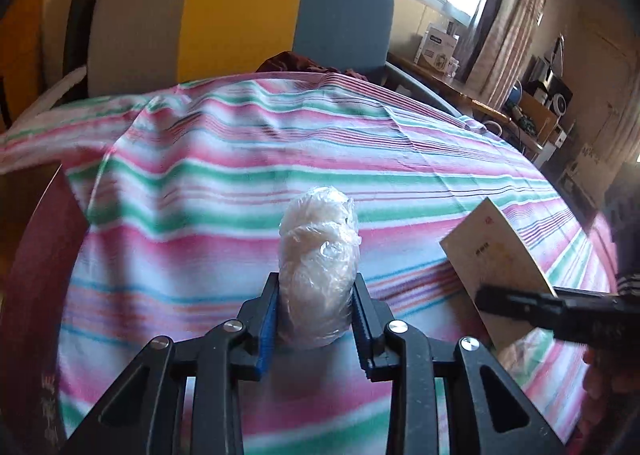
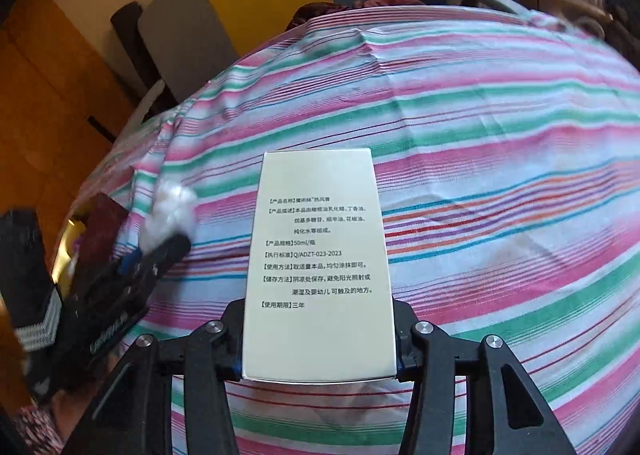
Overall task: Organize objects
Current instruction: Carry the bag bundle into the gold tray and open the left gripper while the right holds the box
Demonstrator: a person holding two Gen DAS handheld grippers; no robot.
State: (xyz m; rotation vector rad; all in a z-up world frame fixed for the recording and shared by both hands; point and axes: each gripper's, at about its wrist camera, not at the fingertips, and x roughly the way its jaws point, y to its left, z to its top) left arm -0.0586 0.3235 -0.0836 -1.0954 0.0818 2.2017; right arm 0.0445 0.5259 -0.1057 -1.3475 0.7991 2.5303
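Observation:
In the left wrist view my left gripper is shut on a white bundle wrapped in clear plastic film, held above the striped cloth. In the right wrist view my right gripper is shut on a white carton with black printed text, its long side pointing away from me. The carton and the right gripper's black finger also show at the right of the left wrist view. At the left of the right wrist view the left gripper shows with the bundle.
A pink, green and white striped cloth covers the rounded table. Behind it stands a chair with grey, yellow and blue panels. A desk with boxes and devices runs along the right wall under a window. A dark red cloth lies at the table's far edge.

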